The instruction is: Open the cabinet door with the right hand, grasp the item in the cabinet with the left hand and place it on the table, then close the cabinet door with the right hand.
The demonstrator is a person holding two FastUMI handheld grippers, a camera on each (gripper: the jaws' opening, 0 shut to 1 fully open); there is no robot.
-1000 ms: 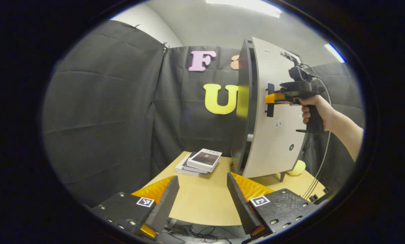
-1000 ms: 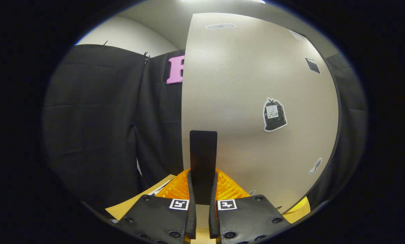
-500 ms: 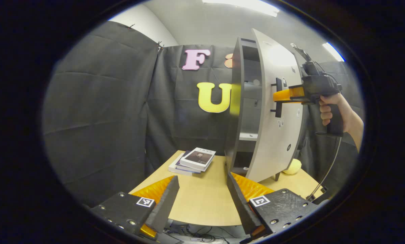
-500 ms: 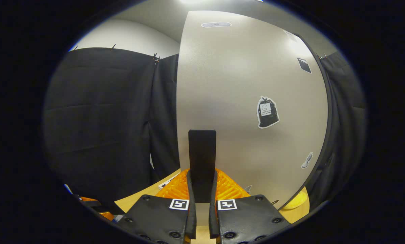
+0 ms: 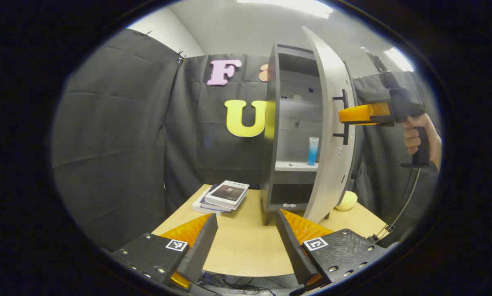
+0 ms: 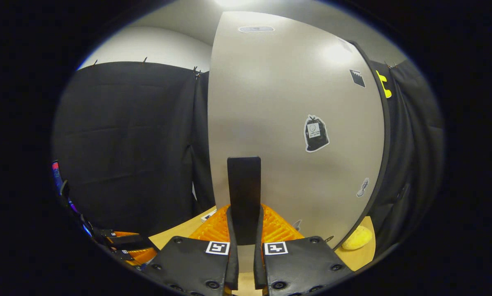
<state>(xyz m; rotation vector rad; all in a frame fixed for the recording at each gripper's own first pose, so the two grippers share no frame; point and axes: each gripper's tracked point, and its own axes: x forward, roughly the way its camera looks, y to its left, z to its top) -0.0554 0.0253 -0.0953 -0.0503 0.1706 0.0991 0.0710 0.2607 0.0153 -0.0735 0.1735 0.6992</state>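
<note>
Behind door (image 5: 332,135), bottle (image 5: 313,151) half hidden — right tongs (image 6: 246,230) clamping handle (image 6: 244,193)

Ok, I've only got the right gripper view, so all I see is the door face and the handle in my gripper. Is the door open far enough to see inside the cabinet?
Observer: Yes. In the left gripper view the cabinet door stands swung well out, with the right gripper on its handle, and the shelves are exposed.
Operator: Anything in there to grab?
Observer: A blue tube stands upright on a shelf, toward the door side.
Operator: And where's the left gripper?
Observer: The left gripper is open and empty, over the near part of the table, apart from the cabinet.
</note>
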